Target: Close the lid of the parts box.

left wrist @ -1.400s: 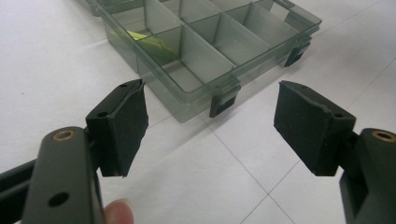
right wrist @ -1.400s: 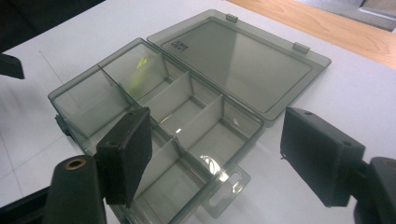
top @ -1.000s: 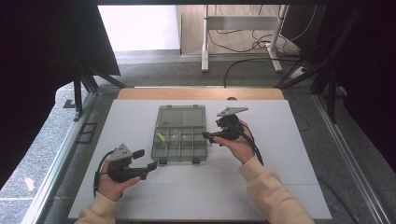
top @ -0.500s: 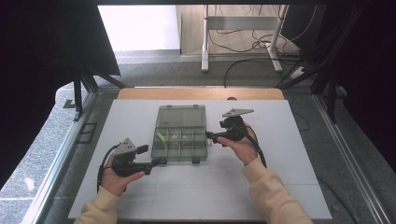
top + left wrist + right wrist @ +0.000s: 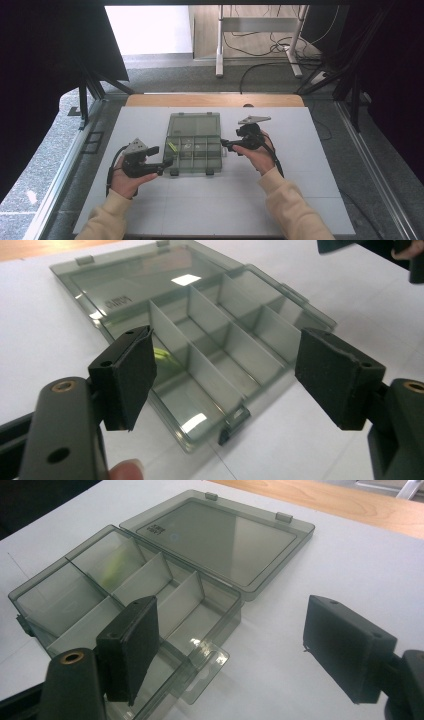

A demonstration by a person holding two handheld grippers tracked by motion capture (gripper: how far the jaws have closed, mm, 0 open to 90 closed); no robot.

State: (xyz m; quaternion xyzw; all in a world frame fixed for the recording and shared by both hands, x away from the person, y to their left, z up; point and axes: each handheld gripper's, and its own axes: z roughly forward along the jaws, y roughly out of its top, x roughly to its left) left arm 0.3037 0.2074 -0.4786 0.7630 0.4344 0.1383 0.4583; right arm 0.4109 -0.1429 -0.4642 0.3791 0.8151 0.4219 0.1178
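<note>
Open smoky compartment box [image 5: 194,144], lid flat on table

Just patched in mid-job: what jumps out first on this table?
The smoky clear compartment box lies at the table's middle with its lid folded flat open behind it; a yellow-green item sits in a left compartment. The left gripper reaches its front left corner and the right gripper its right edge, both with fingers spread and holding nothing.
</note>
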